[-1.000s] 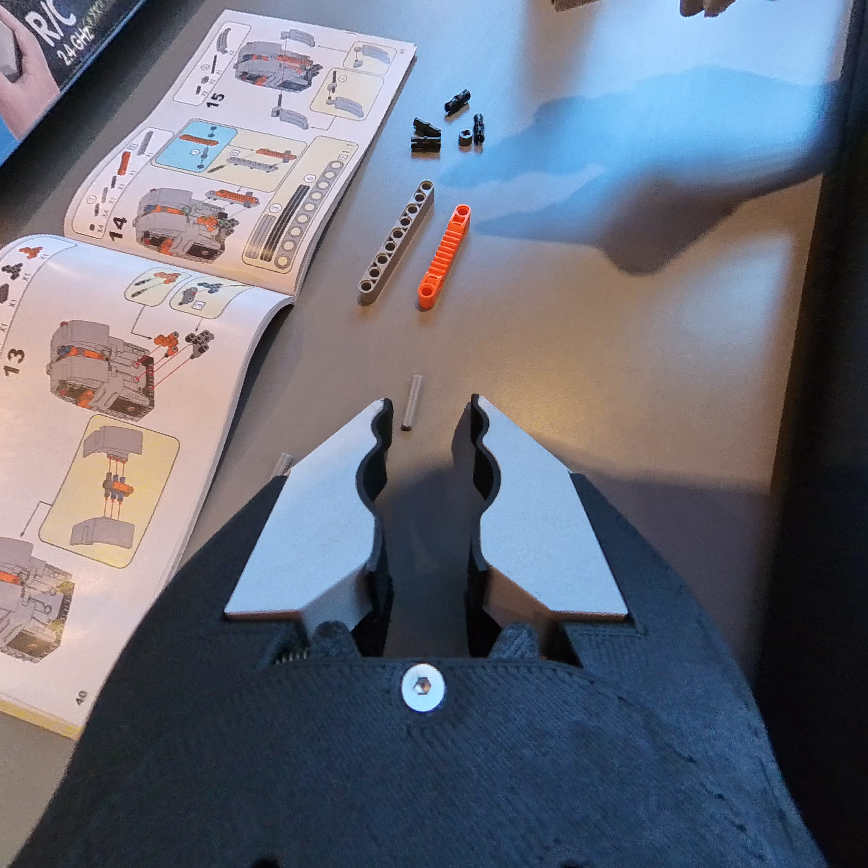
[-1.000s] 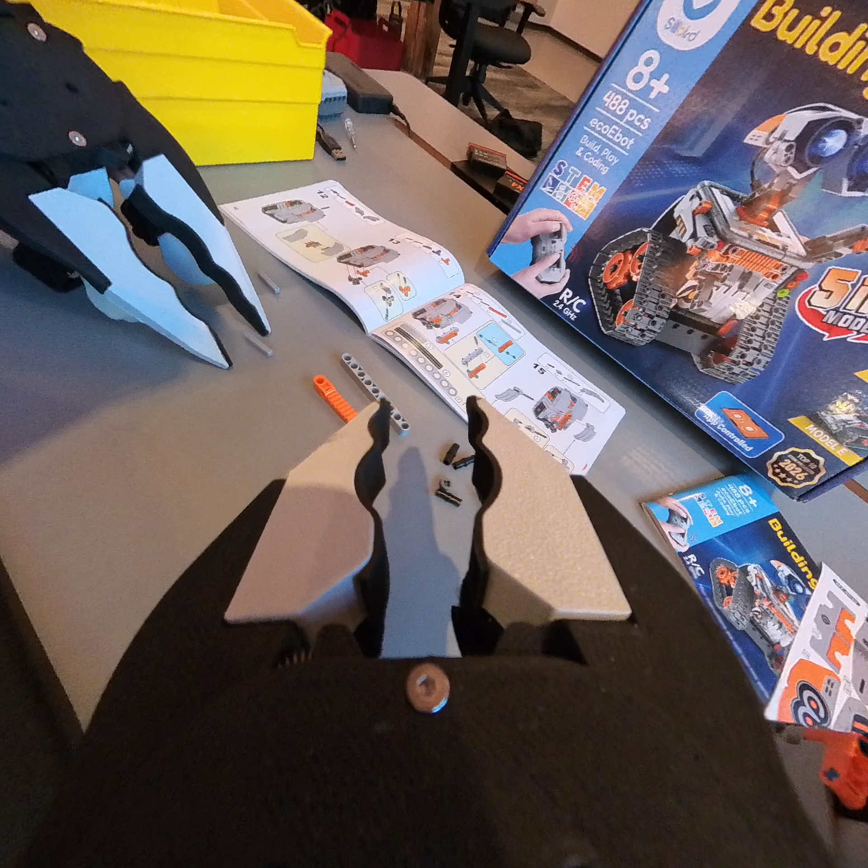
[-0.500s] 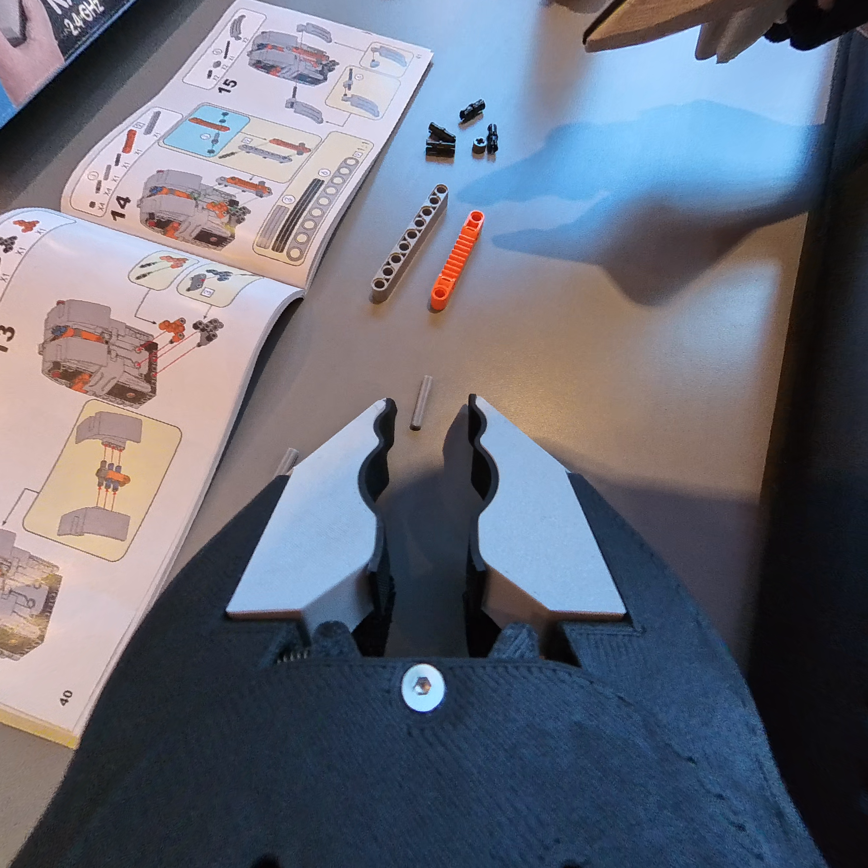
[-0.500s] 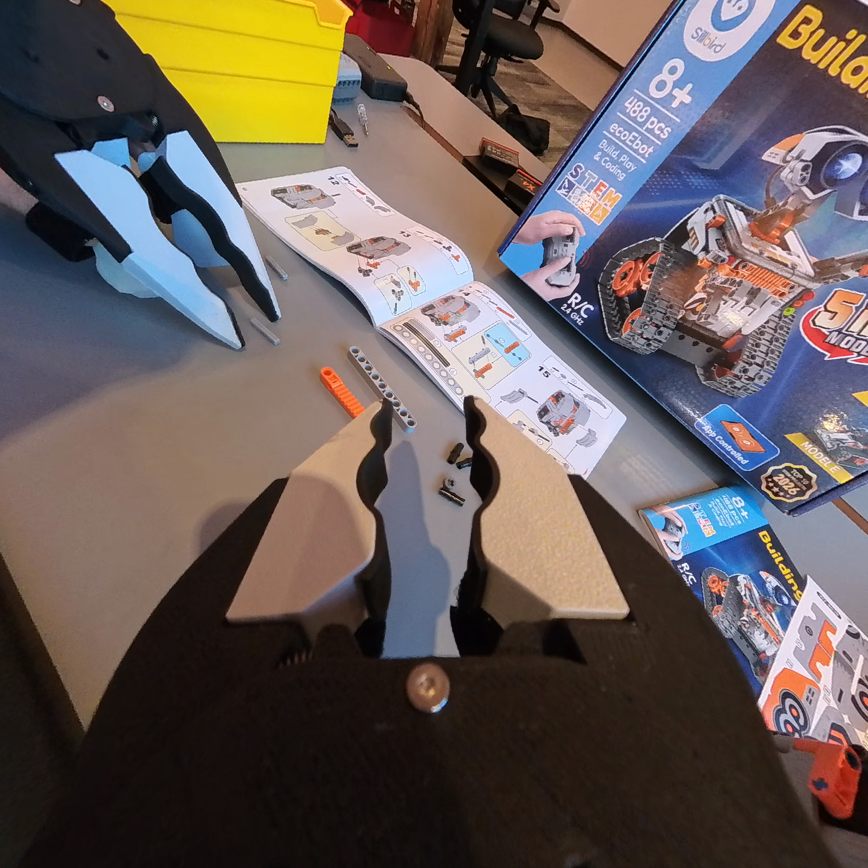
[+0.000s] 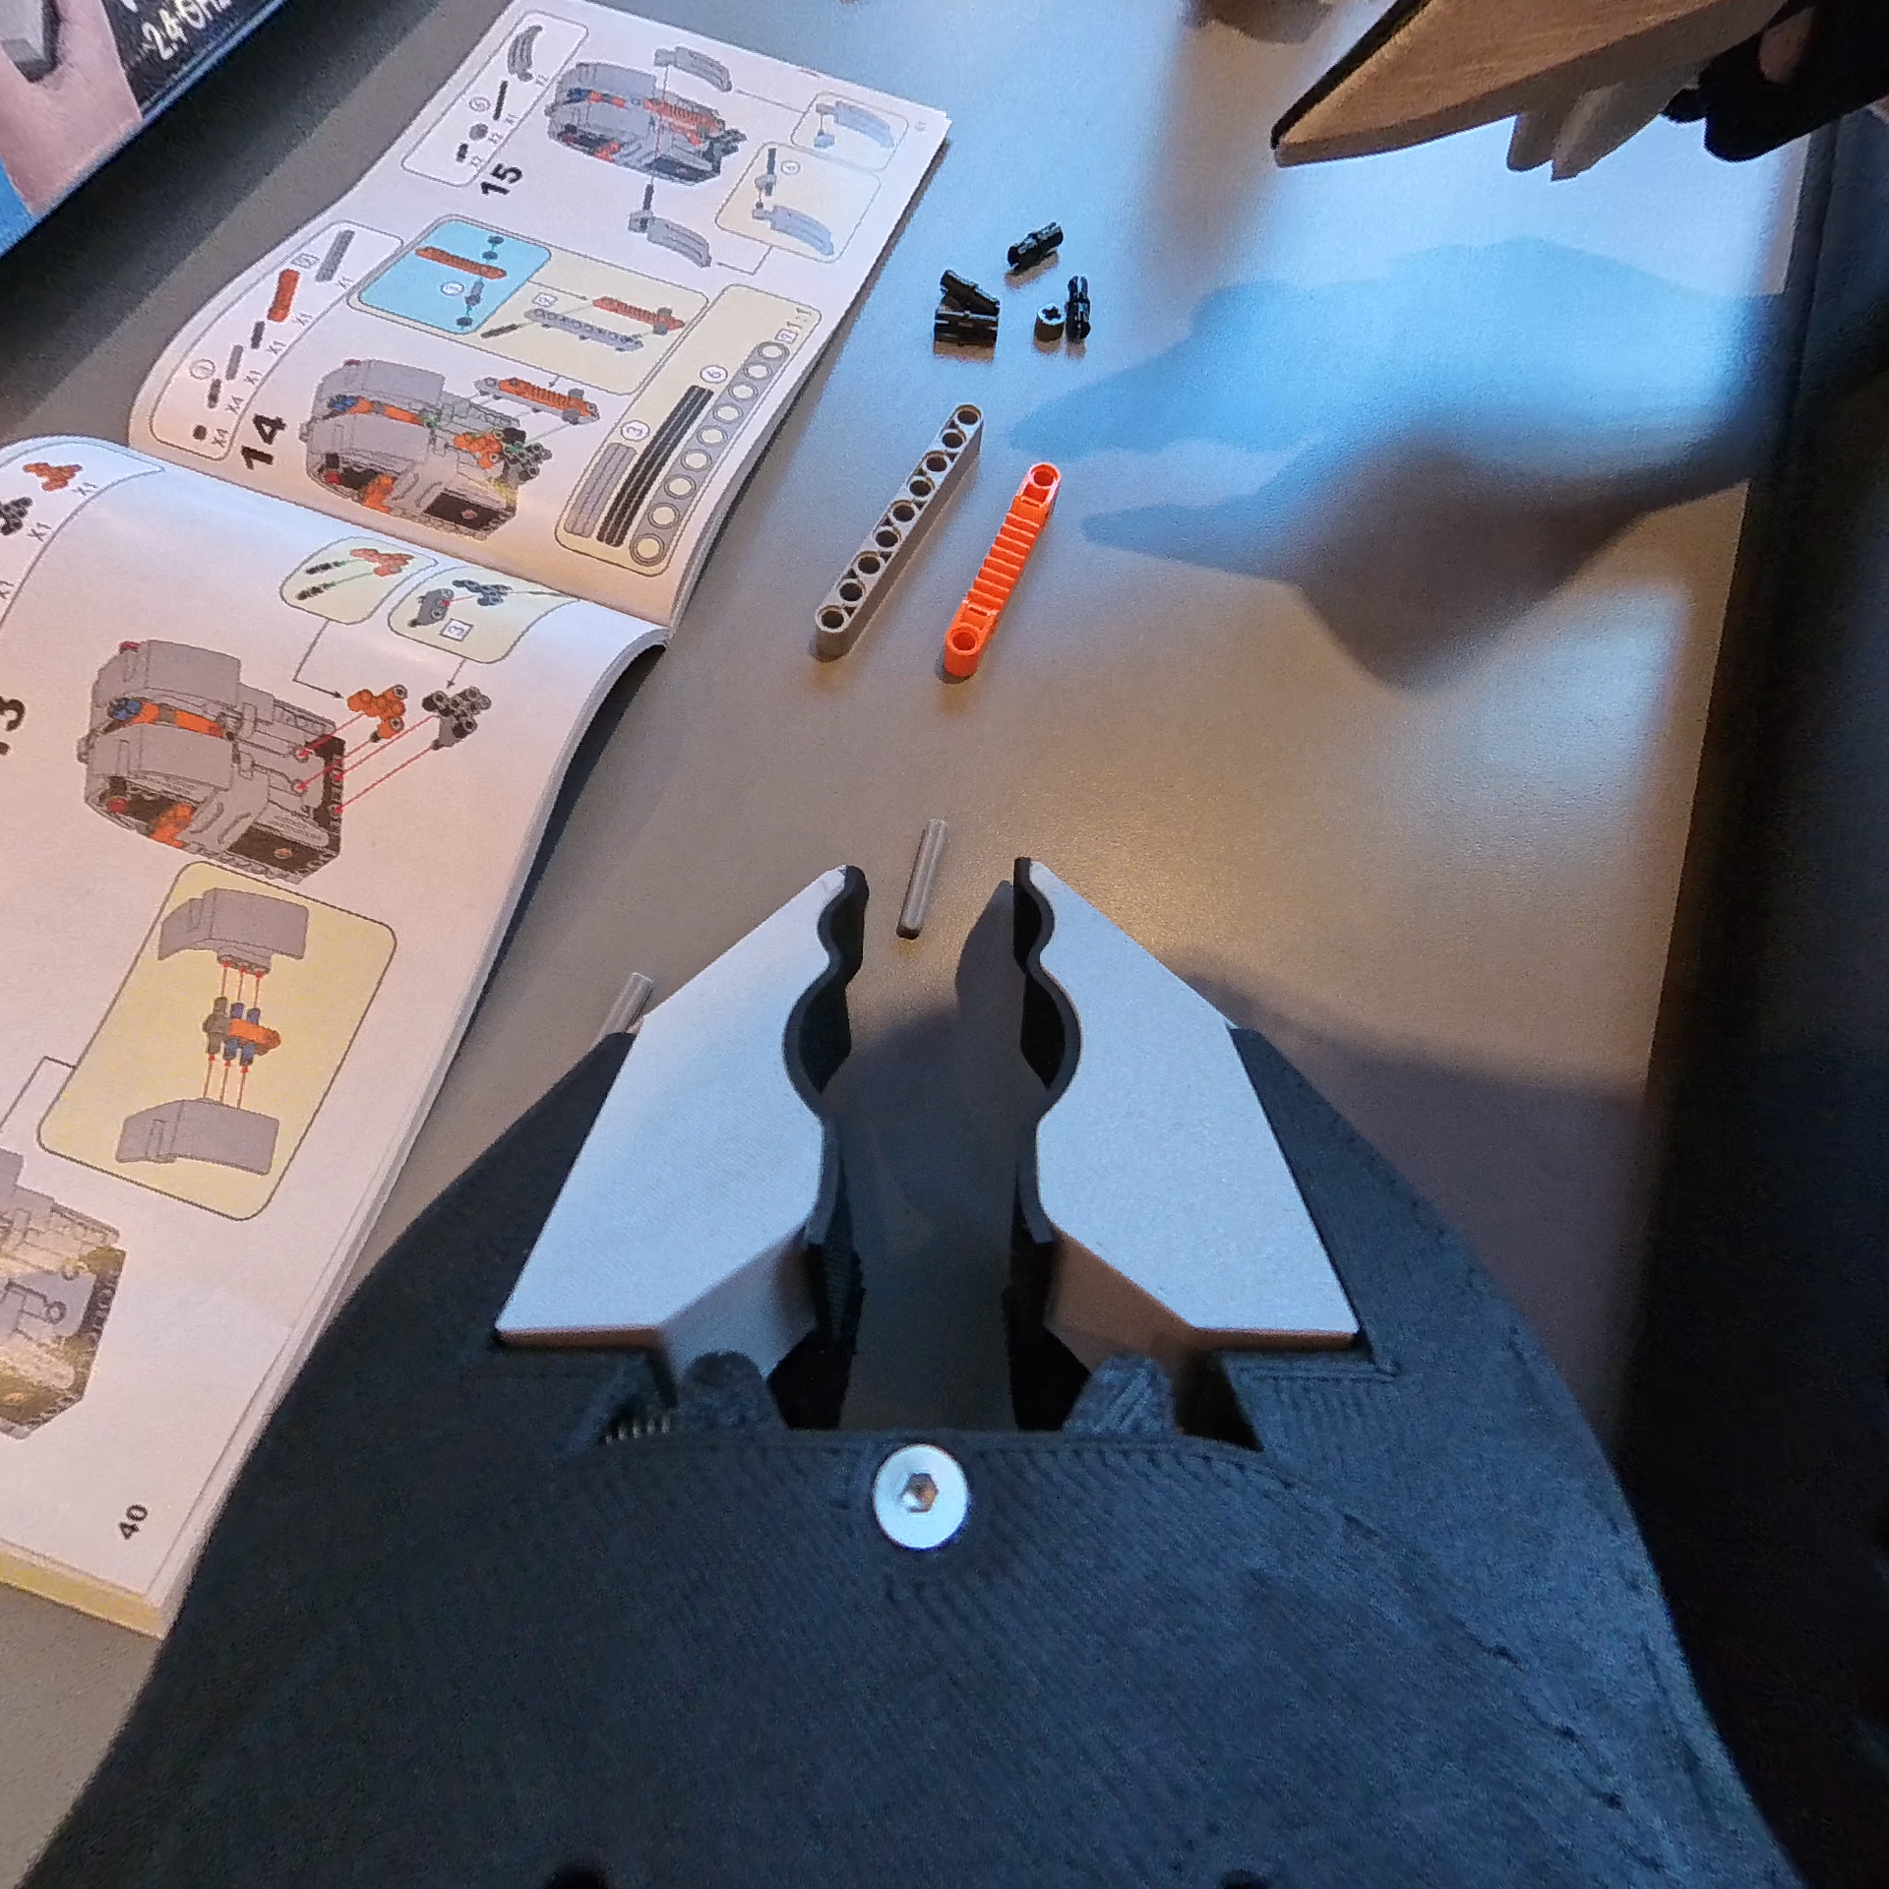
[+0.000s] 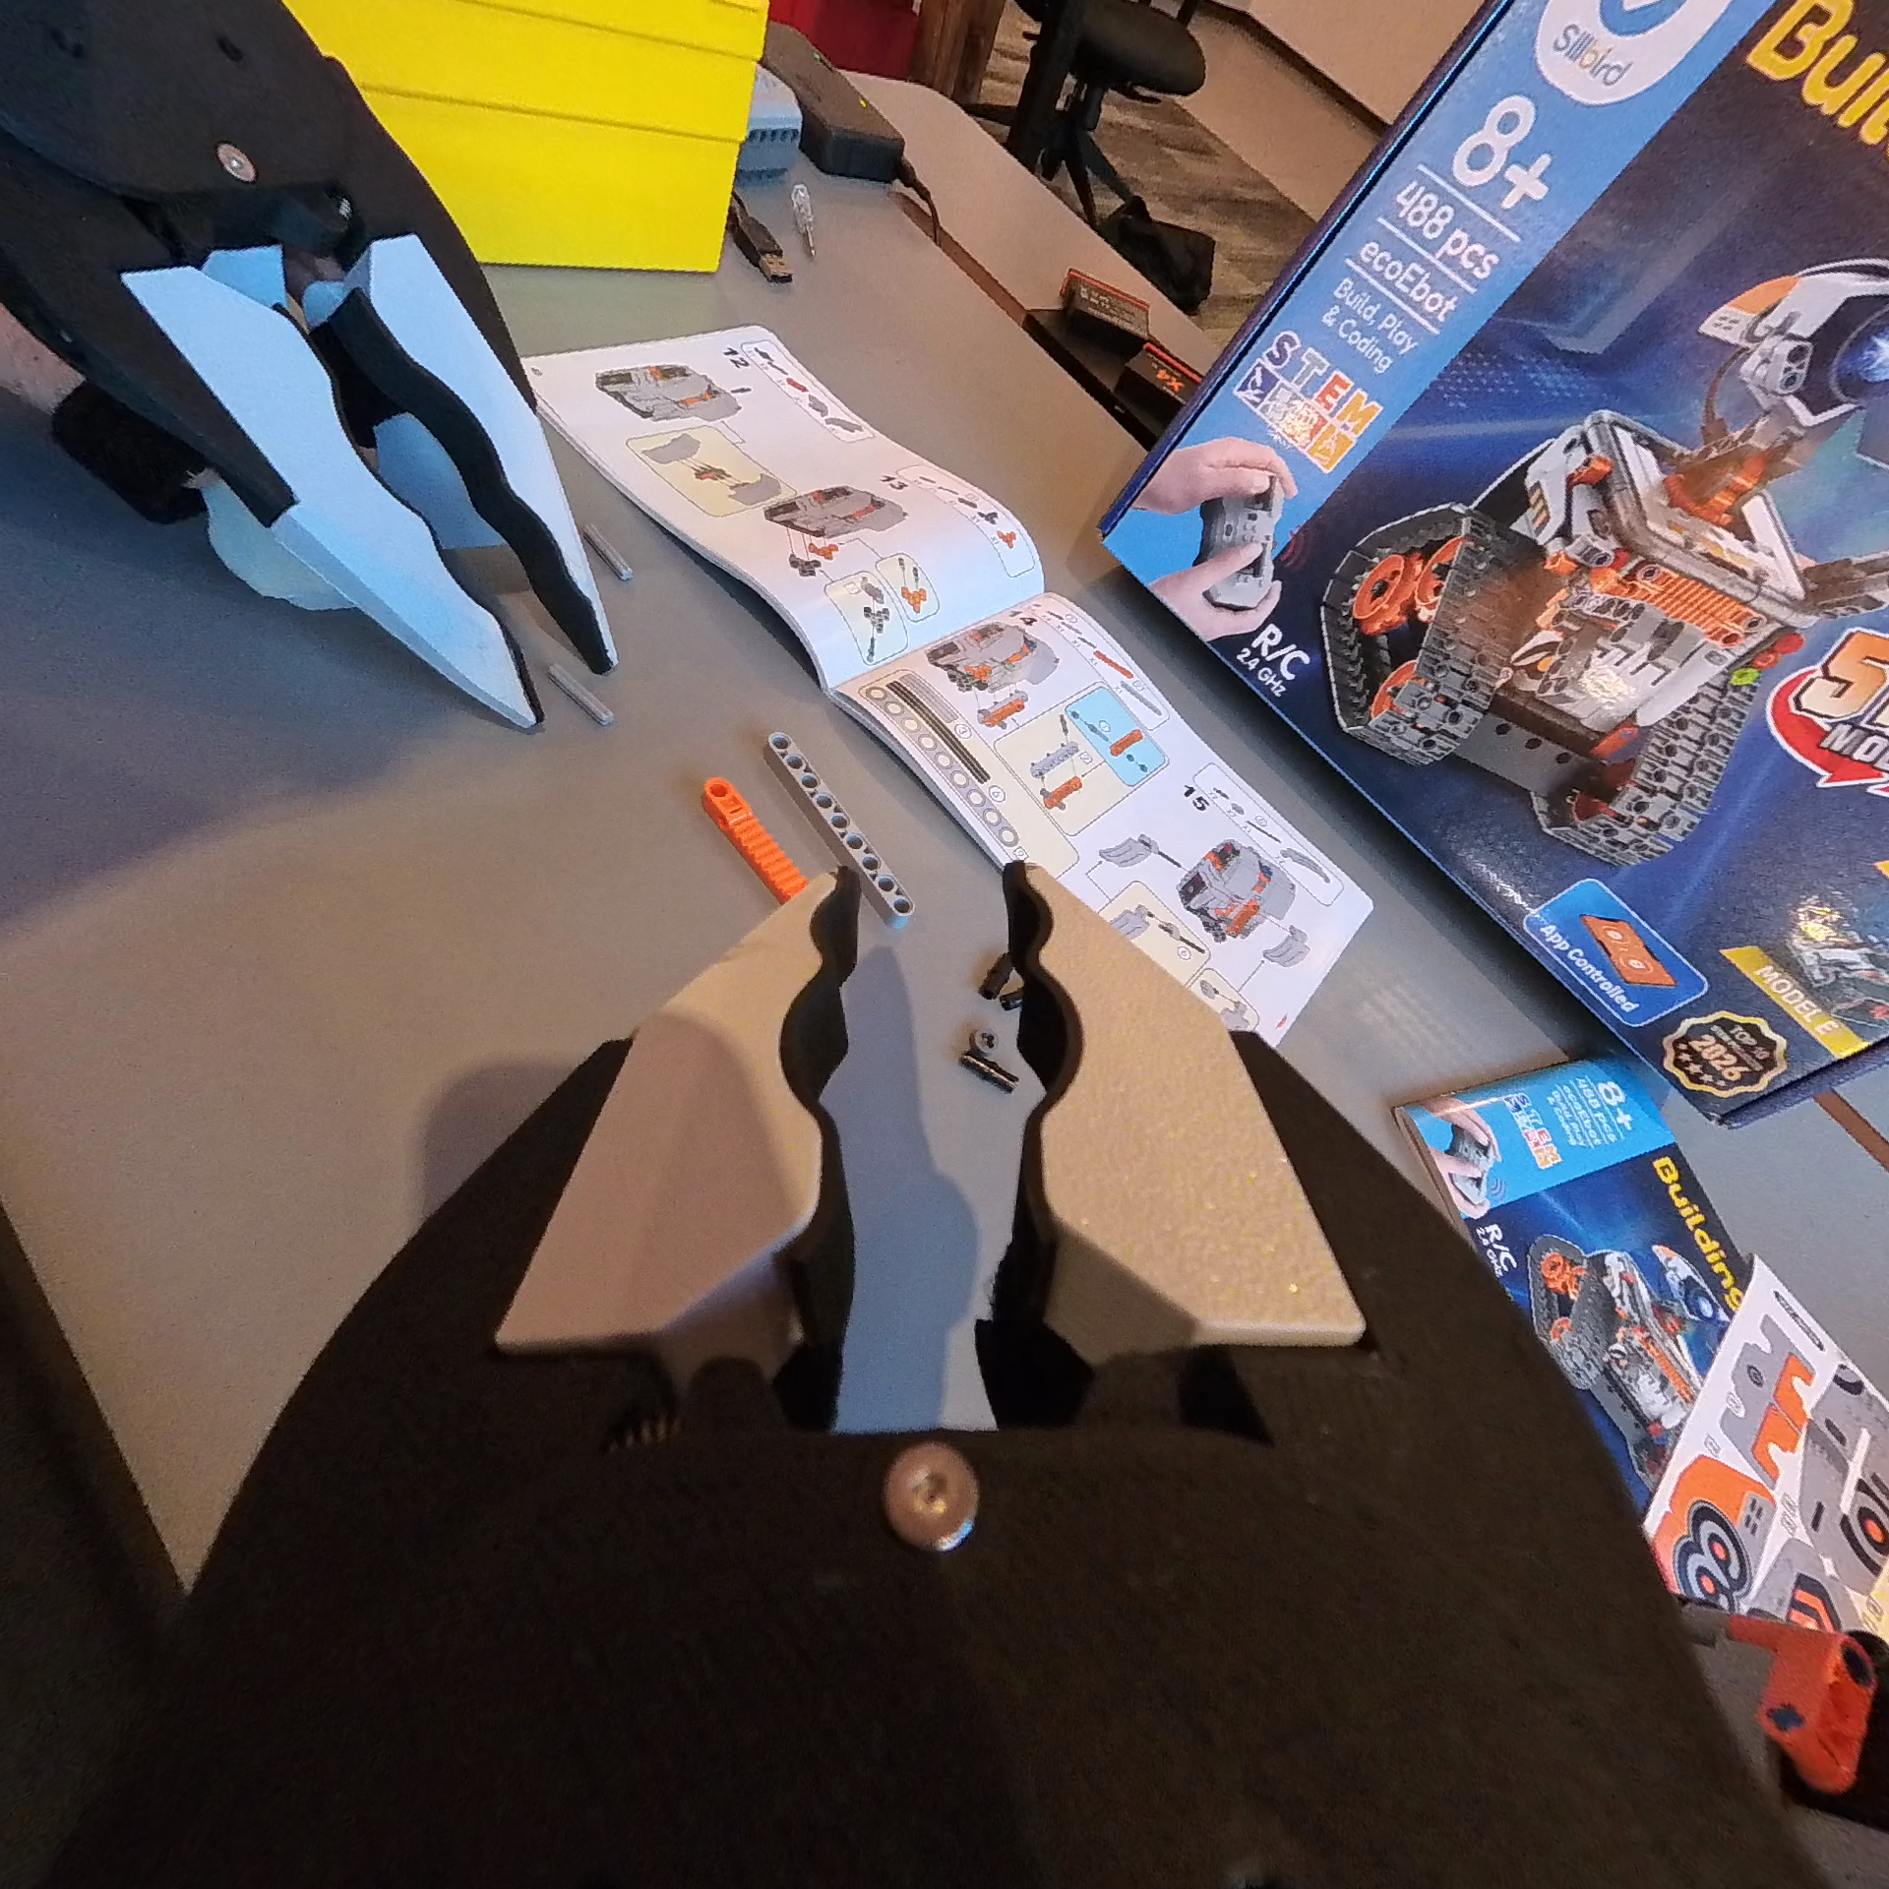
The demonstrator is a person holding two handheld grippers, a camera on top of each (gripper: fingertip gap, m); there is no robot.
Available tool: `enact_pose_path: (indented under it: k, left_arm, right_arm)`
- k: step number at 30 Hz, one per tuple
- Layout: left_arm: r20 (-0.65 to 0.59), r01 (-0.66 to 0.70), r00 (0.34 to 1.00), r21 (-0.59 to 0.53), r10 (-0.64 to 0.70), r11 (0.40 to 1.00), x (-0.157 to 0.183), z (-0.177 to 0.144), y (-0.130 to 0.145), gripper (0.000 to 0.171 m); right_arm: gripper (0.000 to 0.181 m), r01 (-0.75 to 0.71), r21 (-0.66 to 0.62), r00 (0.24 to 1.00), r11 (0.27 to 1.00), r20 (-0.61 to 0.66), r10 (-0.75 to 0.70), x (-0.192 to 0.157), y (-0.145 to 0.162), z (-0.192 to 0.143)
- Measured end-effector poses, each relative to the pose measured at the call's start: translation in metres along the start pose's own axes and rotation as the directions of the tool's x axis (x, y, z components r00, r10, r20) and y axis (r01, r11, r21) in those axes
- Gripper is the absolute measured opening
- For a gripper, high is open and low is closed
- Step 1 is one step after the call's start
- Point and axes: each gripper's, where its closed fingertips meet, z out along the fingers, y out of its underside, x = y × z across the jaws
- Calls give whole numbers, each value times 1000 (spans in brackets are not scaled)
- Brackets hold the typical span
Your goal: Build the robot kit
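Note:
My left gripper (image 5: 935, 887) is open and empty, low over the grey table, with a short grey axle rod (image 5: 920, 879) lying between its tips. A second grey rod (image 5: 631, 997) is partly hidden beside its left finger. A grey holed beam (image 5: 900, 532) and an orange toothed piece (image 5: 1000, 567) lie side by side farther ahead, and several small black pins (image 5: 1007, 296) lie beyond them. My right gripper (image 6: 930, 889) is open and empty above the black pins (image 6: 994, 1027), its tips near the beam (image 6: 838, 843) and the orange piece (image 6: 751, 838). The left gripper (image 6: 565, 688) also shows there, astride the rod (image 6: 581, 695).
An open instruction booklet (image 5: 409, 511) lies left of the parts. A large blue toy box (image 6: 1533, 511) stands behind it, with yellow bins (image 6: 572, 133) at the back. A small booklet (image 6: 1574, 1227), a sticker sheet and an orange part (image 6: 1820, 1707) lie at the right. The left gripper's tips are roughly 15 cm from the right gripper's. Between my left fingertips and the orange piece (image 6: 751, 838) there is roughly 7 cm. Seen from the left wrist view (image 5: 991, 589) as well.
My right gripper has moved forward over the black pins and now shows at the top right of the left wrist view. My left gripper has edged closer to the grey rod.

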Motion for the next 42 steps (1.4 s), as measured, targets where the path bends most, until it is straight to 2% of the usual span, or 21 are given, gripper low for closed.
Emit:
enact_pose_path:
  k: [42]
  left_arm:
    - [-1, 9, 1000, 1, -9, 1000, -1, 0, 0, 24]
  right_arm:
    - [26, 76, -65, 997, 995, 30, -74, -12, 10, 5]
